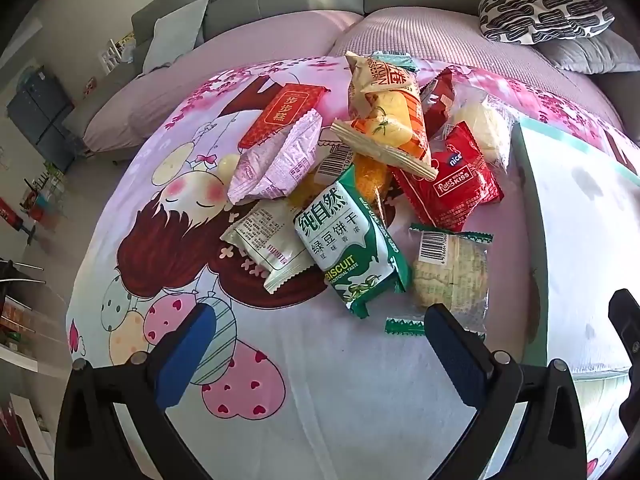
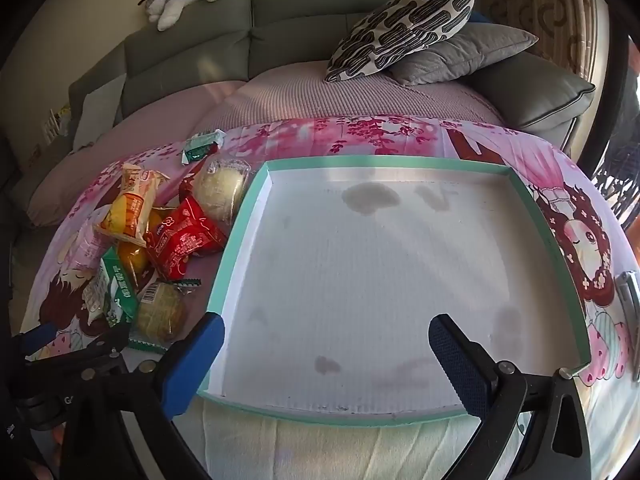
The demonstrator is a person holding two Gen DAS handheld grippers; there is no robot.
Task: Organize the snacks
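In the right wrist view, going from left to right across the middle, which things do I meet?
Green biscuit pack → red Kiss pack → teal rim of the white tray → cartoon girl's face printed on the cloth.

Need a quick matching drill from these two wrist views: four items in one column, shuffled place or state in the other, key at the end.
Items
1. green biscuit pack
2. red Kiss pack
3. teal-rimmed tray
4. left tool

Place or state
A. holds no snacks, stained white floor
B. open, above the cloth, nothing between its fingers
C. near edge of the pile, label up
D. beside the tray's left wall, under the orange pack's end

Pairs: 1-C, 2-D, 3-A, 4-B
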